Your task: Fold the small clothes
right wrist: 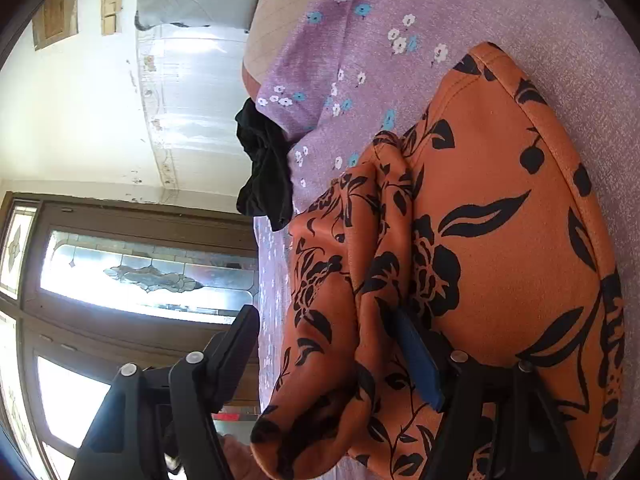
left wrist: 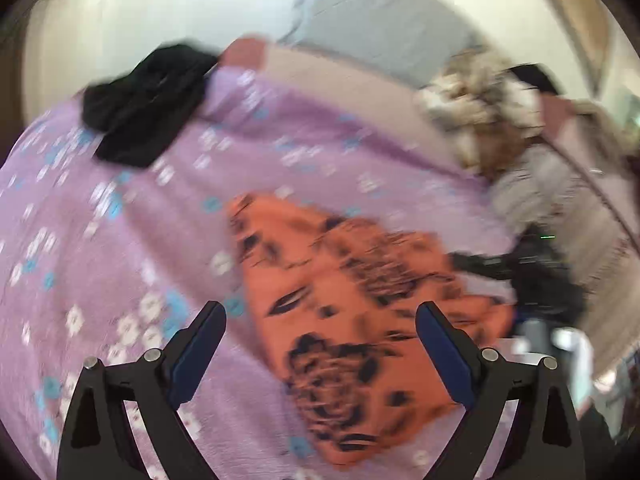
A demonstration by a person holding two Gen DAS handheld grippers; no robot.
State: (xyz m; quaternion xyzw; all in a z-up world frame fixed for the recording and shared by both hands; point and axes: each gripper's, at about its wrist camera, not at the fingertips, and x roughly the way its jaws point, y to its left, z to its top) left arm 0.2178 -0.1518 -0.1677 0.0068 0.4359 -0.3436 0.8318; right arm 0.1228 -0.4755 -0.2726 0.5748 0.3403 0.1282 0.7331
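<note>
An orange garment with black flower print (left wrist: pixel 352 300) lies on a purple flowered bedspread (left wrist: pixel 120 220). My left gripper (left wrist: pixel 320 320) is open and empty, held above the garment's near edge; this view is blurred. In the right wrist view the same orange garment (right wrist: pixel 500 220) lies bunched, with a fold (right wrist: pixel 340 340) hanging between the fingers. My right gripper (right wrist: pixel 324 320) is open, its right finger (right wrist: pixel 416 356) lies against the cloth and its left finger (right wrist: pixel 236 344) stands off the bed's edge. The right gripper (left wrist: pixel 520 272) shows dark at the garment's right side in the left wrist view.
A black garment (left wrist: pixel 148 104) lies at the far side of the bedspread (right wrist: pixel 500 8), also in the right wrist view (right wrist: pixel 264 172). A pile of pale and brown clothes (left wrist: pixel 500 120) sits at the right. A grey pillow (left wrist: pixel 380 12) lies behind. A door with glass panes (right wrist: pixel 140 276) stands beyond the bed's edge.
</note>
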